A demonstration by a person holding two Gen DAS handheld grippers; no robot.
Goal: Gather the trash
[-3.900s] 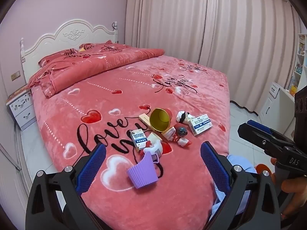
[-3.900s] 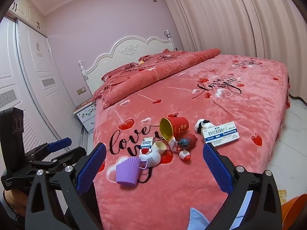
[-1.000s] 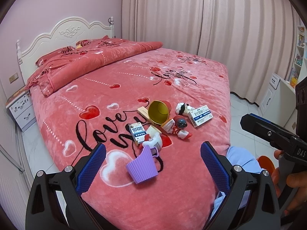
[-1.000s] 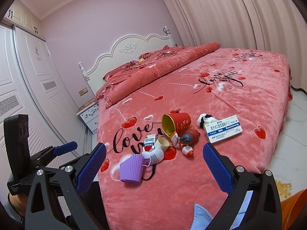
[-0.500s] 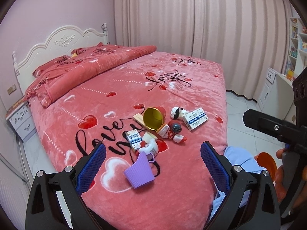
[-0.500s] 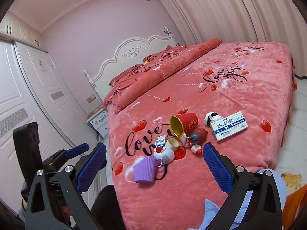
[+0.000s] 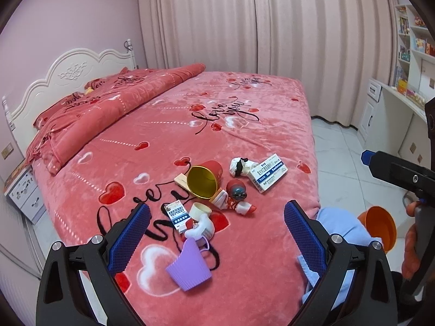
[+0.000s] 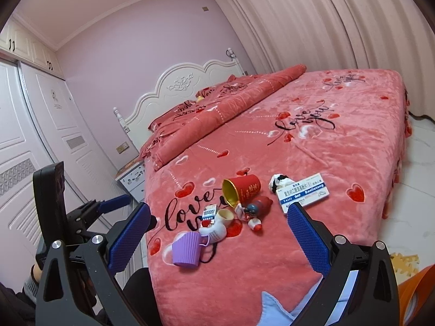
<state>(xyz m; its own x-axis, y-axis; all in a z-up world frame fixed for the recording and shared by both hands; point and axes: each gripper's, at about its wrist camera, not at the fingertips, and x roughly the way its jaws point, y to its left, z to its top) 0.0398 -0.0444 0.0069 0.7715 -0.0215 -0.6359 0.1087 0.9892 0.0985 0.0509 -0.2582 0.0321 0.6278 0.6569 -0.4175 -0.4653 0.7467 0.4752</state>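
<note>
A plush, faintly shiny fleece blanket (image 7: 244,125) covers the bed; ahead of the jaws lie a ribbed matt purple cup (image 7: 189,267), a red cup (image 7: 206,178) with glossy gold lining and a printed cardboard box (image 7: 269,172) — beyond, a glossy tiled floor (image 7: 339,157).

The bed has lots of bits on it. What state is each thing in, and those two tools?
Left tool: open, empty, held above the bed.
Right tool: open, empty.
Purple cup: tipped over.
Red cup: on its side, gold inside showing.
Medicine box: lying flat, closed.
Small blue-and-white box: lying flat.
Crumpled white wad: beside the medicine box.
Orange bin: on the floor, open.
</note>
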